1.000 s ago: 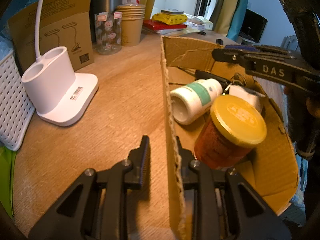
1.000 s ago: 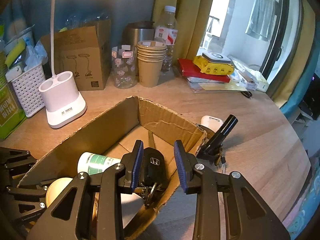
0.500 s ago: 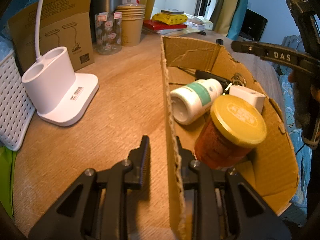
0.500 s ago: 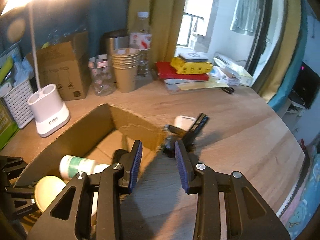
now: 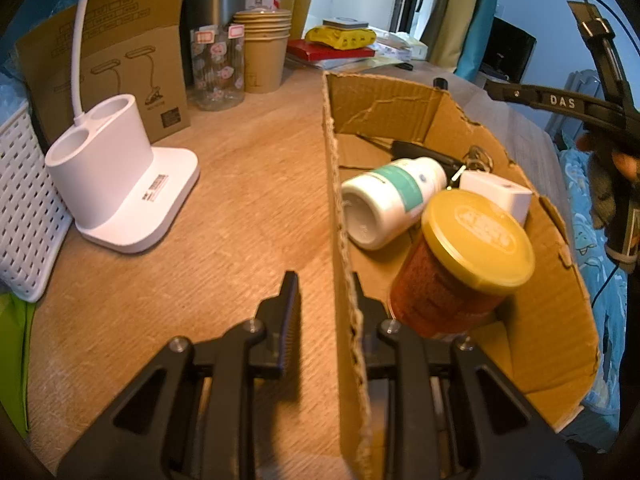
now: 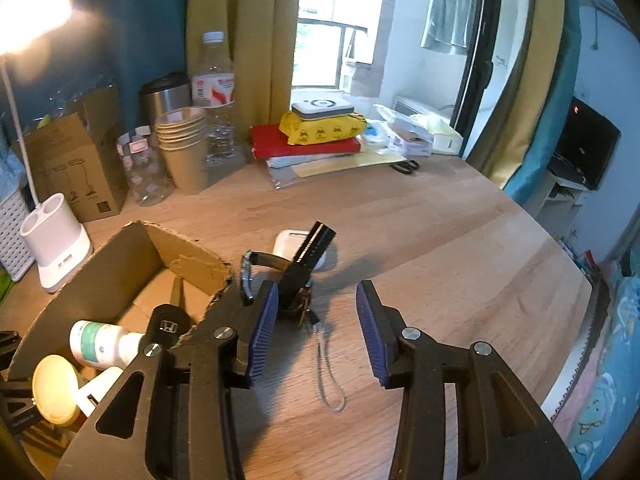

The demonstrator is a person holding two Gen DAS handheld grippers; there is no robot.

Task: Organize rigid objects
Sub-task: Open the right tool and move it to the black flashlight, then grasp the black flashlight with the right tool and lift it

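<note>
Cardboard box (image 5: 448, 120) wall straddled by left gripper (image 5: 326, 292), fingers narrow either side, contact unclear; jar (image 5: 460, 276), white bottle (image 5: 390, 202), car key (image 6: 168, 325) seen inside; right gripper (image 6: 316, 330) spread wide, empty, above table (image 6: 440, 232) near black flashlight (image 6: 308, 256)

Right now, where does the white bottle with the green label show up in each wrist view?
Left wrist: the white bottle lies on its side inside the cardboard box, right of centre, behind the yellow-lidded jar.
Right wrist: the bottle sits at lower left, inside the box, by the car key.
Shared landmark: the white lamp base.
</note>
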